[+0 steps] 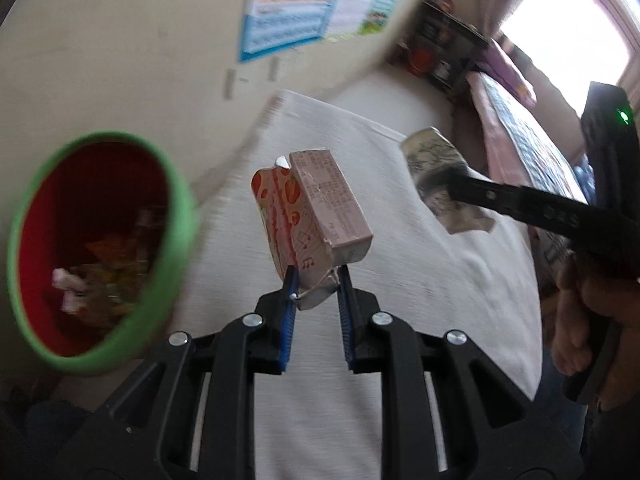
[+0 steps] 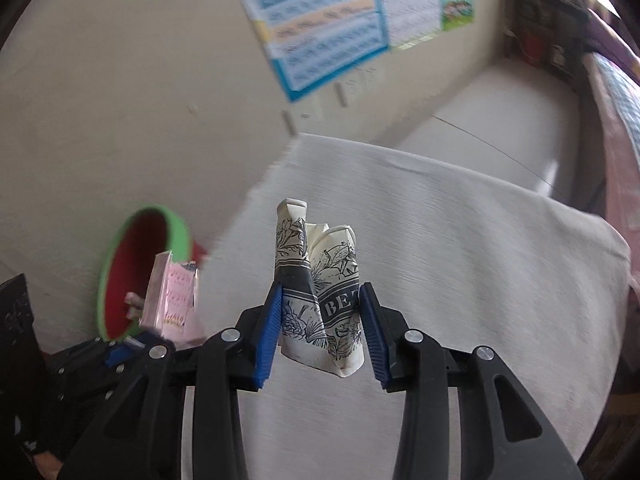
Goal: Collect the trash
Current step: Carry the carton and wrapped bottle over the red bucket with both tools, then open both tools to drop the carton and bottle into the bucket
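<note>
A: Blue pads (image 1: 291, 294) of the left gripper (image 1: 316, 280) sit closest to the lens, pinching the bottom end of a flattened pink drink carton (image 1: 316, 216). Jaws narrow, carton sticking up and away from the camera.

B: Print on it?

A: Red strawberry shapes and music notes on one face, small text on the pink side. White tab at the top end. Carton is off the surface, above the white cloth (image 1: 400, 280) covering the table.

B: Right side?

A: Right gripper (image 2: 320, 320) clamps a crumpled paper cup (image 2: 320, 292), white with black floral line art and a dark band with letters. Pads press both sides of it, cup squashed and folded, held above the same cloth. From the left wrist view the cup shows at the tip of the right gripper's black finger (image 1: 520, 204), right of the carton and apart from it.

B: Bin?

A: Round bin (image 1: 96, 248), green rim, red inside, off the table's left edge, near the carton. Scraps already in the bottom, one pink and white, some orange; blurred, can't name them. Right wrist view shows the carton in front of the bin opening.

B: Anything else?

A: A hand (image 1: 580, 320) grips the right tool's handle. Blue poster (image 2: 320, 28) on the beige wall, pink bedding (image 1: 516, 128) at right.
</note>
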`<state>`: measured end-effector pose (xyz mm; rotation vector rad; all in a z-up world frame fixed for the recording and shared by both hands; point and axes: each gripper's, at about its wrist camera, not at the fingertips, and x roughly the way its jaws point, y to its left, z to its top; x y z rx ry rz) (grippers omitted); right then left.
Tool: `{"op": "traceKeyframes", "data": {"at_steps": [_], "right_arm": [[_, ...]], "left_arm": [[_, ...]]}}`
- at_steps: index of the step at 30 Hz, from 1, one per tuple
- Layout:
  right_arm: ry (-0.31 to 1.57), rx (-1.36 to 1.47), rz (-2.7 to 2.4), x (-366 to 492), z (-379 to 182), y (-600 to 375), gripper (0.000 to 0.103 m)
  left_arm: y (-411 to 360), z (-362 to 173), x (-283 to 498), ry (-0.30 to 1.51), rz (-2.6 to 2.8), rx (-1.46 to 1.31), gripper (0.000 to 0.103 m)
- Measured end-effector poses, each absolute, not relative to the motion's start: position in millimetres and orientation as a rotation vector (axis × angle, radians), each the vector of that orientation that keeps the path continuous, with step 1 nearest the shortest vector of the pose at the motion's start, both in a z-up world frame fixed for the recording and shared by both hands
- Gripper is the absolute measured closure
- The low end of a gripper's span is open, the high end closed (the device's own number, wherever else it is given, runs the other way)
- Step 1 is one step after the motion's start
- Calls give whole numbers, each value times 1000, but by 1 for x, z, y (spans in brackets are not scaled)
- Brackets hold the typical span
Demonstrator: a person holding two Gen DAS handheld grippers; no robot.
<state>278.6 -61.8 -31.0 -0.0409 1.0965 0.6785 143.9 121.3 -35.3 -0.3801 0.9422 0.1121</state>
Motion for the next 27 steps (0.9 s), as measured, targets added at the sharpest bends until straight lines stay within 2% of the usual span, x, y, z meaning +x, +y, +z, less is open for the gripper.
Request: {"op": "traceKeyframes", "data": {"at_steps": [10, 19, 20, 21, 22, 23, 27], "right_arm": [[1071, -107, 864, 244, -15, 66, 65], [1090, -174, 1005, 216, -17, 162, 63], [1094, -182, 1021, 214, -17, 171, 61], [1096, -191, 1025, 212, -18, 177, 54], [1096, -193, 1024, 212, -18, 181, 48], [1093, -189, 1024, 211, -16, 182, 39], [1068, -171, 1013, 209, -10, 171, 20]], "left_arm": [[229, -20, 87, 893, 307, -435, 84], [282, -27, 57, 887, 372, -496, 84], [284, -29, 55, 890, 367, -503, 80], [286, -30, 54, 890, 371, -503, 74], [288, -30, 53, 885, 380, -505, 55], [289, -30, 49, 872, 383, -513, 41], [288, -31, 42, 861, 400, -523, 21]]}}
